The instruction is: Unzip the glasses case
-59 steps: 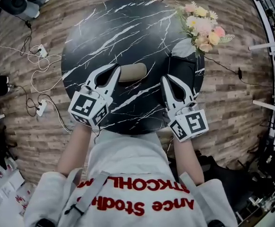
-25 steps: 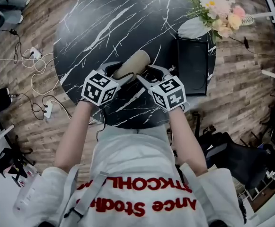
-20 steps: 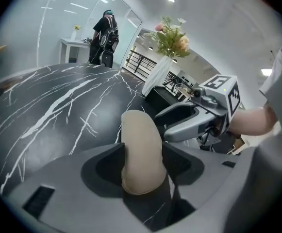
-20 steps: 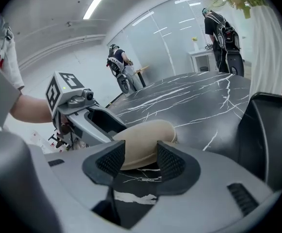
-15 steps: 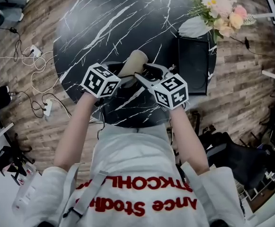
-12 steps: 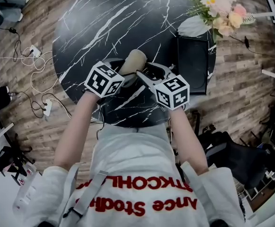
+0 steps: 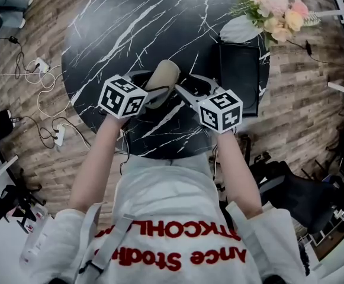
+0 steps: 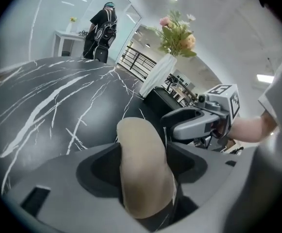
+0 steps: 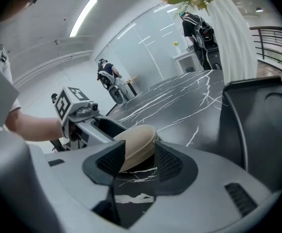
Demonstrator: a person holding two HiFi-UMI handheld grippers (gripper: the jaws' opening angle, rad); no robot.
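The tan glasses case (image 7: 163,74) points away from me over the black marble table (image 7: 130,16), its near end between the left gripper's (image 7: 153,89) jaws. In the left gripper view the case (image 8: 138,135) fills the gap of the left gripper (image 8: 144,155) and touches both pads; these jaws are opening. The right gripper (image 7: 186,85) stands open just right of the case. In the right gripper view the case's (image 9: 137,144) rounded end lies just beyond the right gripper's (image 9: 140,162) pads, which do not touch it. A zip pull is not visible.
A black rectangular tray (image 7: 240,76) lies on the table to the right, with a white vase of flowers (image 7: 269,7) behind it. The table's near edge (image 7: 160,154) is close to my body. Cables and a power strip (image 7: 47,70) lie on the wooden floor at left.
Earlier the case lay crosswise with the grippers apart; they have closed in and the case now points away. In the last second the right gripper shifted slightly right.
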